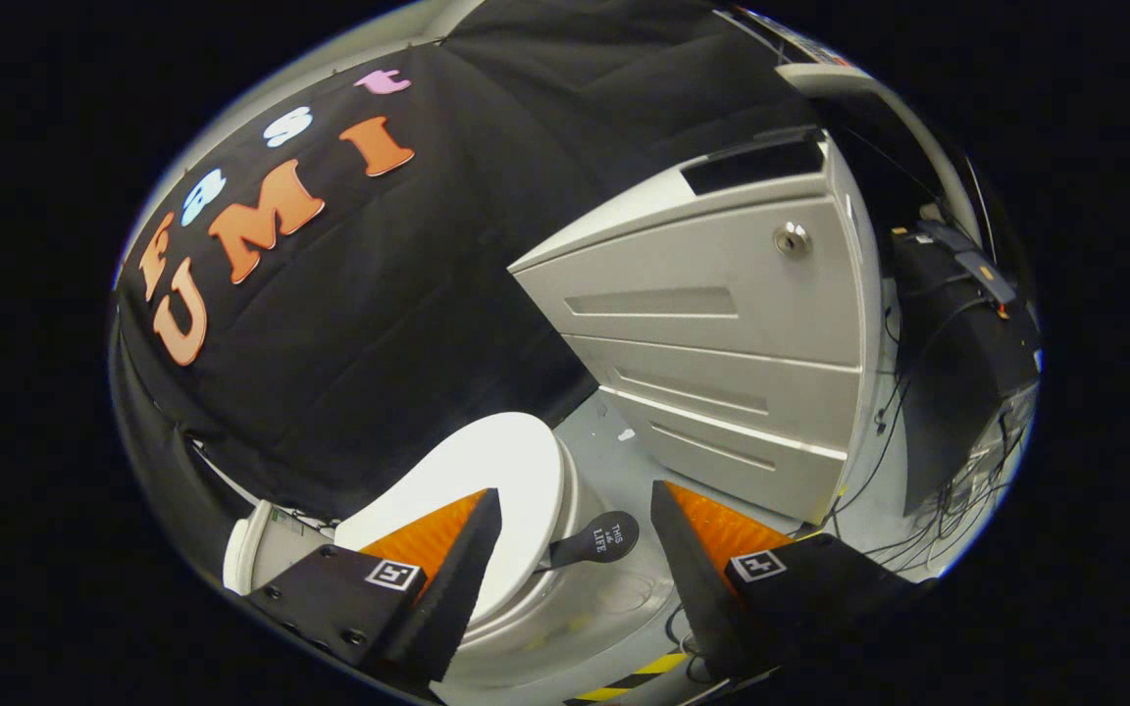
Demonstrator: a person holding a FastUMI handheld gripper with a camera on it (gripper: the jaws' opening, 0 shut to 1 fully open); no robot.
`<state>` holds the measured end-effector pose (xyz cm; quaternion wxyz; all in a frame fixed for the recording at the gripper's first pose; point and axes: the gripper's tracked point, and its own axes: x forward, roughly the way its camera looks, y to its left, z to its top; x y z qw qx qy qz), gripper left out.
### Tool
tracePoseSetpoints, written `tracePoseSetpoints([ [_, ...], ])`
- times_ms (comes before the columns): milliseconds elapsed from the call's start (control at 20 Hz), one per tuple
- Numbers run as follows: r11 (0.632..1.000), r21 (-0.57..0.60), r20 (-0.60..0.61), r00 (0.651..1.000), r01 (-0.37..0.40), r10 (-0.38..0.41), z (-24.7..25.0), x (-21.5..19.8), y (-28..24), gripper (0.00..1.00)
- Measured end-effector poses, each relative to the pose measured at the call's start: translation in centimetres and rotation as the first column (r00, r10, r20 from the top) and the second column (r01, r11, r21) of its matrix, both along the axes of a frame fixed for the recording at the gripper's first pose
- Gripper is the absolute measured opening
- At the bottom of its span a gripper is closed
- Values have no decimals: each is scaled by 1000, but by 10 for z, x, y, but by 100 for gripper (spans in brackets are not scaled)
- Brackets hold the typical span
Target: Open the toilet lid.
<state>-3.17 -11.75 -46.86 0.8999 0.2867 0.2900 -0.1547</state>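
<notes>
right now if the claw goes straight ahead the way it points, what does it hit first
Probably the dark handle tab sticking out from the closed toilet lid. It sits between the open claw's fingers, just ahead of them. Depth is unclear, so it could pass over it to the floor.

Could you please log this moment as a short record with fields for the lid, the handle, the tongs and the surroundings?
toilet lid: white, down, closed
lid handle: dark tab at the lid's edge, between the fingers, just ahead of them
tongs: open, fingers spread, touching nothing
drawer cabinet: grey, beyond the toilet, drawers shut
cables: on the floor beside the cabinet
task state: lid not yet lifted
</notes>
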Motion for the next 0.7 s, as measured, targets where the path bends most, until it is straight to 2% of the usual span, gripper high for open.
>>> tracePoseSetpoints([
  [200, 983, 168, -34, 997, 73, -68, -22, -9, 0, 99],
  [400, 942, 310, -41, 992, 125, -118, -43, -2, 4, 99],
  [650, 911, 391, -55, 991, 134, -122, -57, 3, 10, 96],
  [700, 907, 400, -53, 991, 134, -123, -58, 5, 10, 93],
])
